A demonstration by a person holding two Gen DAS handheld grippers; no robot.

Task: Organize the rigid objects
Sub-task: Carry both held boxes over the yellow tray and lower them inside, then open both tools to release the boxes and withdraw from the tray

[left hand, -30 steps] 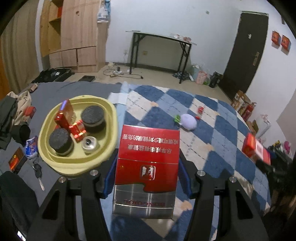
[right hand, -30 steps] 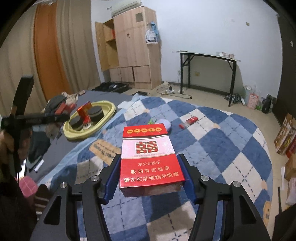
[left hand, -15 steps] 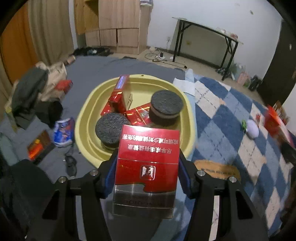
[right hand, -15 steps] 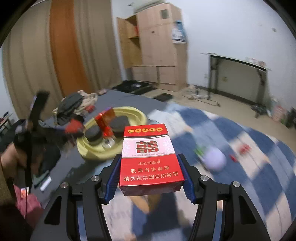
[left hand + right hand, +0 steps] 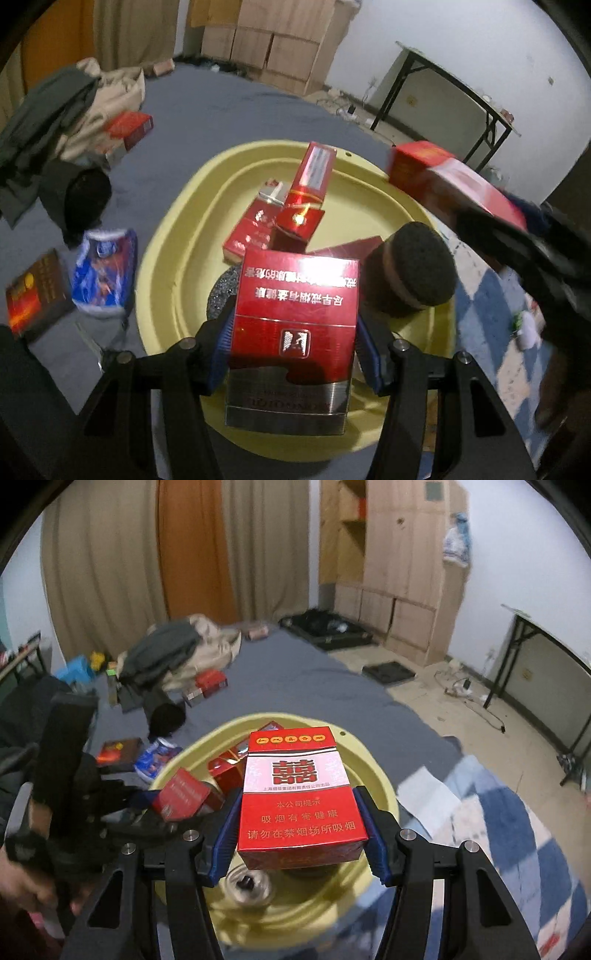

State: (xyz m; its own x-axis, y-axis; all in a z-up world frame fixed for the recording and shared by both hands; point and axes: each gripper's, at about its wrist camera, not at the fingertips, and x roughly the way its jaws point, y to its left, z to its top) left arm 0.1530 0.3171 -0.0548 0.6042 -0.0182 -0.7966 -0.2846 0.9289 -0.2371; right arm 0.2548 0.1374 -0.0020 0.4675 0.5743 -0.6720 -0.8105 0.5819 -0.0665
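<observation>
Low in the frame of both wrist views, my left gripper is pinching a dark red cigarette pack and my right gripper clamps a red-and-white pack, both hanging over the yellow tray at center frame.

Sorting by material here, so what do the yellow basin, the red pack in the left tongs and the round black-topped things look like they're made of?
Yellow basin: looks like matte moulded plastic, smooth stepped rim. Red pack: glossy printed cardboard, glare along its top, metallic-looking silver band. Round black-topped thing: coarse, porous top, probably sponge or foam; its body is unclear.
</observation>
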